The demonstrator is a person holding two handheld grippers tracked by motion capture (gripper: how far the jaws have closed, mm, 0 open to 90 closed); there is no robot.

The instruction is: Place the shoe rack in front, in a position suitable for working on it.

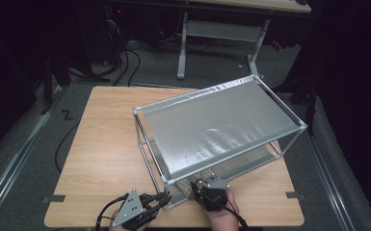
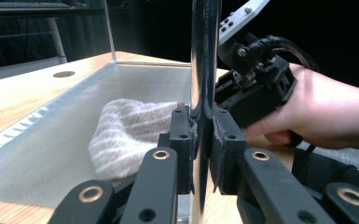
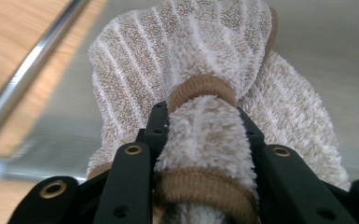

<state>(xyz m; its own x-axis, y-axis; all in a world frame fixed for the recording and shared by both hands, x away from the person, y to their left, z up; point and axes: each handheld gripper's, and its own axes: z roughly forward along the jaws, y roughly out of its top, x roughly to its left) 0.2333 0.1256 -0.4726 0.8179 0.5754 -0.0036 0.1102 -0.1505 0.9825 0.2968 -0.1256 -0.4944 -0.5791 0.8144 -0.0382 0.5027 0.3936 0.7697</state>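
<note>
A metal-framed rack (image 1: 221, 126) with a grey top sheet stands on the wooden table (image 1: 106, 144). My left gripper (image 2: 203, 126) is shut on the rack's near corner post (image 2: 205, 56); from above, this left gripper (image 1: 166, 196) sits at the rack's front corner. On the lower shelf (image 2: 51, 158) lies a beige striped towel (image 2: 126, 135). My right gripper (image 3: 203, 116) is shut on a bunched fold of the towel (image 3: 205, 60), which bulges up between the jaws. In the high view the right gripper (image 1: 205, 185) reaches under the top sheet at the rack's near end.
The rack takes up the table's right half, and bare wood lies to its left. The table's front edge (image 1: 173, 225) is just behind both hands. A white desk frame (image 1: 221, 33) and cables (image 1: 125, 62) are on the floor beyond.
</note>
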